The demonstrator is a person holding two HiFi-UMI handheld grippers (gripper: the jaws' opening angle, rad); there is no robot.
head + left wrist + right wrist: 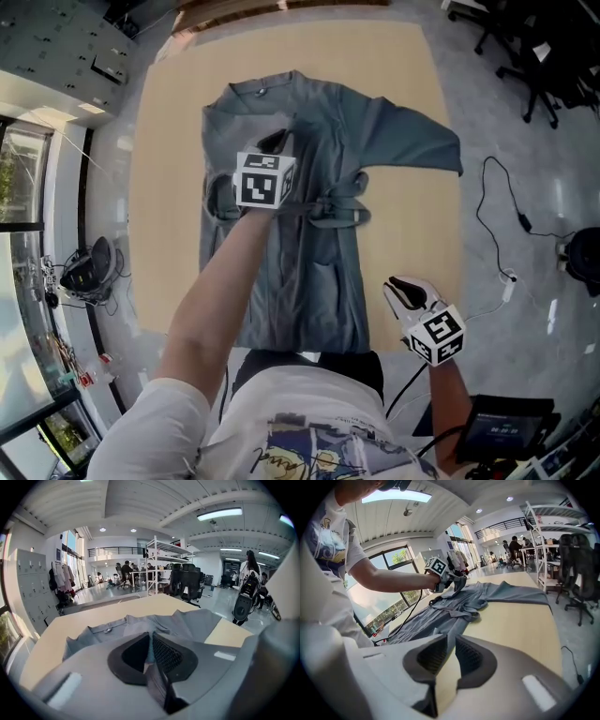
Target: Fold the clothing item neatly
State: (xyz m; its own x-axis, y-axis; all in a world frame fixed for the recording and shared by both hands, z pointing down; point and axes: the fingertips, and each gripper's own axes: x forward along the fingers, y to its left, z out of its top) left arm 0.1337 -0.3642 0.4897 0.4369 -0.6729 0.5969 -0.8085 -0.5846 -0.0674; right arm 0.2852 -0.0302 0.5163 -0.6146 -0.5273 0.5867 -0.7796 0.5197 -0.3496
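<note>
On the table (pixel 169 141) the grey robe (pixel 319 272) is laid flat, collar at the far side and hem at the near edge, with the belt (pixel 333 208) knotted across the middle. The right sleeve (pixel 412 141) is spread out to the right, while on the left side no sleeve is seen spread, so that side is judged to be folded in already. The left gripper (pixel 277 141) is held over the chest, just below the collar; its jaws are pressed together, and a thin sliver of grey cloth seems to be pinched between them. The right gripper (pixel 401 289) is kept off the robe, above the near right corner of the table; its jaws stand a little apart and only bare table is seen through the gap. The step in hand is judged to be the laying of a left fold onto the body. To do it well, the cloth should be lowered flat before it is let go, with its edge kept parallel to the side seam and clear of the belt knot. The right sleeve could then be taken near the cuff.
</note>
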